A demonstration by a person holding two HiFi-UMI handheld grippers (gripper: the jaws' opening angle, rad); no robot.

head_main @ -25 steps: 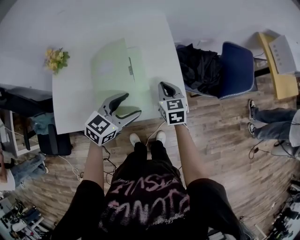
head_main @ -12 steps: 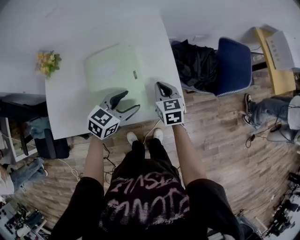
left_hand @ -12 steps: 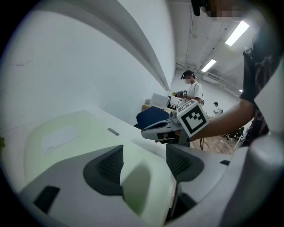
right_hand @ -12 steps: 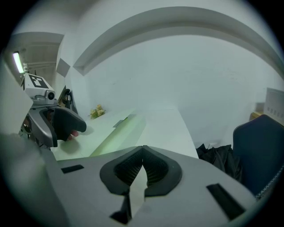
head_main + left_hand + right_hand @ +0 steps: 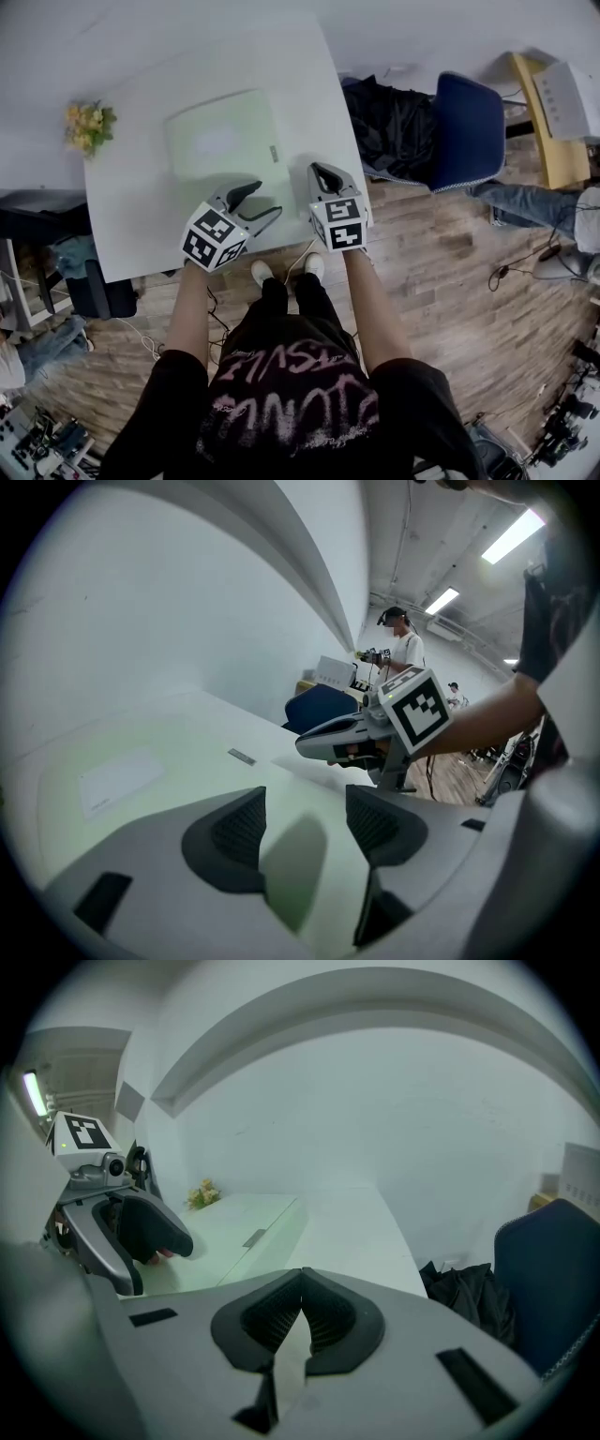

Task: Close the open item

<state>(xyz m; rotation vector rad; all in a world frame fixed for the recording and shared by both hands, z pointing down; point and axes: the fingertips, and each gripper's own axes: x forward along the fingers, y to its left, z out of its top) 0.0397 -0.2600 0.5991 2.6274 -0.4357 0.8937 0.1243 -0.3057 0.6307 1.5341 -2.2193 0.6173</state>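
A pale green flat case (image 5: 223, 139) lies closed on the white table (image 5: 141, 225), with a small grey tab (image 5: 274, 153) at its right edge. My left gripper (image 5: 263, 199) hovers over the case's near edge; its jaws are closing, still apart, with nothing between them. In the left gripper view the case (image 5: 141, 771) lies under the left gripper (image 5: 305, 810). My right gripper (image 5: 320, 172) is shut and empty, just right of the case near the table's front right corner. From the right gripper (image 5: 302, 1283), the case (image 5: 234, 1222) lies ahead on the left.
Yellow flowers (image 5: 89, 124) sit at the table's left edge. A blue chair (image 5: 469, 127) with a black garment (image 5: 398, 122) stands right of the table, a yellow wooden chair (image 5: 544, 131) beyond it. A person's legs (image 5: 530, 202) reach in at the right.
The case's lid stood raised a second ago and now lies flat. The left jaws have narrowed. Both grippers stay near the table's front edge.
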